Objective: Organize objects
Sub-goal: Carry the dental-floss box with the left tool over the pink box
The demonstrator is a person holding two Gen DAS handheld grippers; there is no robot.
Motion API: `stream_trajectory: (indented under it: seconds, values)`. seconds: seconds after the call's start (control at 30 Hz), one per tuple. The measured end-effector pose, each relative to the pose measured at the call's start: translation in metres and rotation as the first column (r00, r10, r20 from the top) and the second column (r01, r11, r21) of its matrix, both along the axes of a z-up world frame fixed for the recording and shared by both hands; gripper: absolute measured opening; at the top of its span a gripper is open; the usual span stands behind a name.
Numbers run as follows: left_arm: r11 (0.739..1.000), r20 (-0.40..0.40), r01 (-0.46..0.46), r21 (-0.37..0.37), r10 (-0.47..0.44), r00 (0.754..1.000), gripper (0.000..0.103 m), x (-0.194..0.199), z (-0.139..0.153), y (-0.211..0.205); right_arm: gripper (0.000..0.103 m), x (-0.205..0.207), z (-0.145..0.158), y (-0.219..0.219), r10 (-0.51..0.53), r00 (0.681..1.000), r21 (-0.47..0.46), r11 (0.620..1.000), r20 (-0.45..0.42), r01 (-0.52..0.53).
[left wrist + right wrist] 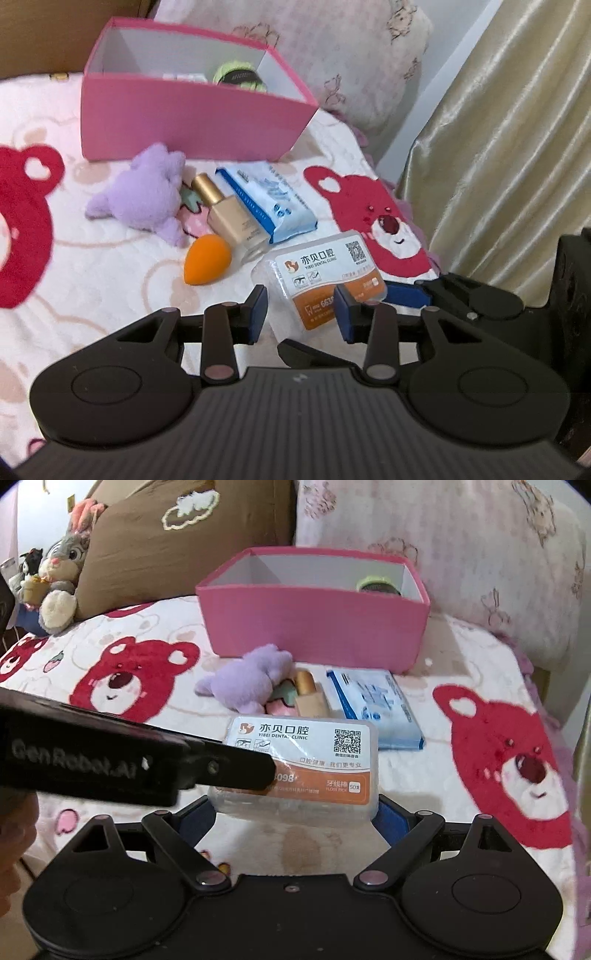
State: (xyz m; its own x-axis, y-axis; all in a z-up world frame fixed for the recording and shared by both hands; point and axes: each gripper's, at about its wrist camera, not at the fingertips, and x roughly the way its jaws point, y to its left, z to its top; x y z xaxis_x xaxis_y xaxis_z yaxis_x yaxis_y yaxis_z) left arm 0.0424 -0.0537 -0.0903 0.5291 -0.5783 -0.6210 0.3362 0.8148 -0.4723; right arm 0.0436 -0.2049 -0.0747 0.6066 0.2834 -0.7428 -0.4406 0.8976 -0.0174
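Observation:
A clear floss-pick box [317, 273] [306, 760] with a white and orange label hangs just above the bear-print blanket [92, 295] [461, 664]. My left gripper [301, 314] is shut on its near end, one pad on the label face and the other underneath. My right gripper [295, 819] is shut on the same box, its blue pads against the two short ends. Behind stands the pink box [184, 122] [314, 627], open on top, with a green-lidded jar [238, 75] [376, 583] inside.
In front of the pink box lie a purple plush [144, 192] [247, 679], a gold-capped foundation bottle [229, 218] [310, 694], an orange sponge [207, 262] and a blue wipes pack [269, 199] [376, 705]. A curtain [498, 147] hangs right. Pillows and a plush rabbit [61, 568] sit behind.

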Motion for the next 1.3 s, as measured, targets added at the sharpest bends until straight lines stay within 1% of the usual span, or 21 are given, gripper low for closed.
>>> stream_trajectory:
  seconds: [0.23, 0.37, 0.53, 0.67, 0.8, 0.87, 0.97, 1.03, 1.17, 1.3]
  values:
    - [1.0, -0.011, 0.002, 0.003, -0.002, 1.0, 0.037, -0.008, 0.051, 0.02, 0.093, -0.016, 0.045, 0.014, 0.022, 0.998, 0.021, 1.0, 0.063, -0.023]
    - [0.999, 0.004, 0.017, 0.032, -0.017, 1.0, 0.037, -0.006, 0.083, 0.028, 0.093, -0.016, 0.072, 0.022, 0.044, 0.994, 0.022, 0.999, 0.098, -0.047]
    - [0.998, 0.03, 0.015, 0.066, -0.017, 0.999, 0.037, 0.003, 0.121, 0.038, 0.093, -0.005, 0.105, 0.035, 0.058, 0.989, 0.028, 0.998, 0.135, -0.063]
    - [0.996, 0.01, 0.014, 0.088, -0.015, 1.0, 0.037, 0.02, 0.146, 0.047, 0.093, 0.01, 0.124, 0.044, 0.065, 0.99, 0.04, 0.997, 0.129, -0.071]
    - [0.994, 0.011, 0.018, 0.107, -0.019, 1.0, 0.037, 0.04, 0.17, 0.055, 0.093, 0.025, 0.14, 0.052, 0.062, 0.988, 0.053, 0.996, 0.14, -0.07]
    - [0.993, 0.011, 0.018, 0.114, -0.019, 1.0, 0.037, 0.051, 0.178, 0.058, 0.093, 0.036, 0.146, 0.056, 0.062, 0.989, 0.059, 0.996, 0.135, -0.07]
    - [0.986, 0.019, 0.019, 0.163, -0.023, 1.0, 0.037, 0.064, 0.188, 0.056, 0.093, 0.054, 0.149, 0.061, 0.066, 0.992, 0.082, 0.994, 0.107, -0.075]
    - [0.982, 0.02, 0.021, 0.188, -0.025, 0.999, 0.037, 0.074, 0.191, 0.056, 0.093, 0.068, 0.152, 0.064, 0.075, 0.993, 0.078, 0.994, 0.093, -0.082]
    - [0.987, 0.012, 0.006, 0.161, -0.008, 1.0, 0.037, 0.1, 0.192, 0.063, 0.093, 0.095, 0.155, 0.068, 0.093, 0.992, 0.076, 0.992, 0.091, -0.1]
    - [0.991, 0.016, -0.008, 0.133, 0.006, 1.0, 0.037, 0.126, 0.186, 0.071, 0.093, 0.126, 0.154, 0.075, 0.118, 0.99, 0.06, 0.991, 0.079, -0.123]
